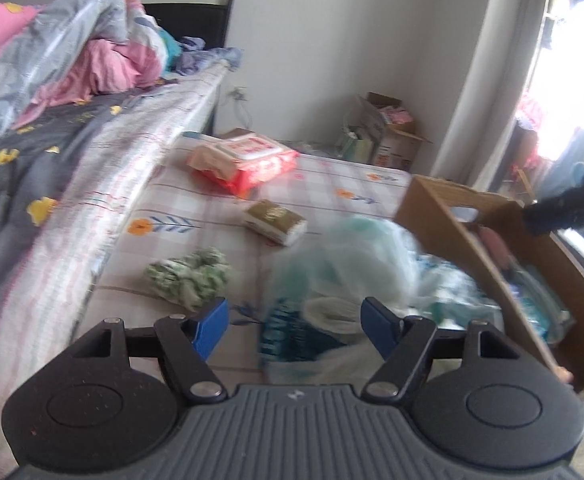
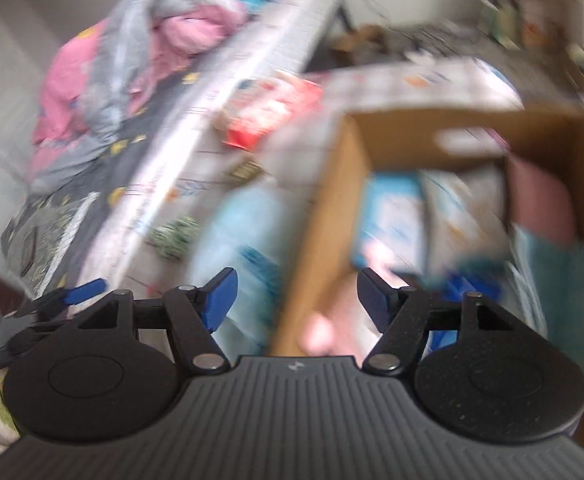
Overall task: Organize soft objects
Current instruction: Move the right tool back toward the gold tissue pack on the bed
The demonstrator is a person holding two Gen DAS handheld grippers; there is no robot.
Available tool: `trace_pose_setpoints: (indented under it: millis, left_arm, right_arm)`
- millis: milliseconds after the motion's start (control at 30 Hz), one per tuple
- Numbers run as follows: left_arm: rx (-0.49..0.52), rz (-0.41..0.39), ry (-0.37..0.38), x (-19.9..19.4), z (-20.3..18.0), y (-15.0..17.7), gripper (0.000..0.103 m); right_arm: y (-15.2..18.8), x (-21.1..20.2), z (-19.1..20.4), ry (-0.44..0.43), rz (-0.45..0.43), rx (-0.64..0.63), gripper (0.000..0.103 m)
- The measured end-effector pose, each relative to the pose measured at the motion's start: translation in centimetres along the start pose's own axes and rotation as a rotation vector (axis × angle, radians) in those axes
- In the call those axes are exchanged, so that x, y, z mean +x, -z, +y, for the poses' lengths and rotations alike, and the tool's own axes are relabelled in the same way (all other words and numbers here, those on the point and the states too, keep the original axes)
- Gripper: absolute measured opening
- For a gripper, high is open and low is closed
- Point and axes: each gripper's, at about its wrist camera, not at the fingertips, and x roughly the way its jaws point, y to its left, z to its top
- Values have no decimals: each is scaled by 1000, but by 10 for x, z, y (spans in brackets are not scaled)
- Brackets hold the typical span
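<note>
The low checked mattress lies bare between the red wipes pack, the tissue pack and the green crumpled cloth. To the left the raised bed edge walls it off; to the right the cardboard box and plastic bags block passage.

Home bedroom, lived-in. Bed along left, striped sheet hanging over edge, dark flowered blanket on top. Pink-and-grey quilt heaped, unmade, near dark headboard. Lower mattress beside bed, checked flower-print cover, strewn with household soft goods: red wet-wipes pack, tissue pack, green patterned cloth. Plain grey wall, socket with cable. Open cardboard boxes in corner. Bright doorway at right.
</note>
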Motion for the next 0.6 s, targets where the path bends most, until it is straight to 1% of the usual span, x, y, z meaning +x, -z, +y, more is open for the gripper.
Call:
trace_pose_setpoints:
  millis: [100, 167, 267, 367, 433, 467, 533, 600]
  left_arm:
    - [28, -2, -74, 15, 12, -7, 74]
    - [58, 5, -106, 28, 19, -12, 74]
    - [94, 34, -141, 53, 29, -21, 74]
    - [86, 80, -136, 82, 41, -29, 77]
    - [83, 103, -127, 101, 48, -33, 86]
    - [93, 119, -126, 111, 50, -33, 87]
    - [117, 146, -147, 129, 51, -32, 88]
    - [122, 173, -175, 144, 54, -30, 88]
  right_arm:
    - [-32, 35, 39, -19, 23, -126, 80]
    - [-52, 63, 64, -23, 48, -195, 82]
    - [-80, 115, 89, -39, 108, -246, 83]
    - [-104, 171, 100, -22, 182, -278, 83]
    - [-112, 211, 103, -1, 230, -291, 83]
    - [-117, 230, 103, 11, 250, -295, 83]
    - [-121, 266, 102, 32, 295, -288, 83]
    - [-124, 294, 96, 52, 329, -266, 83]
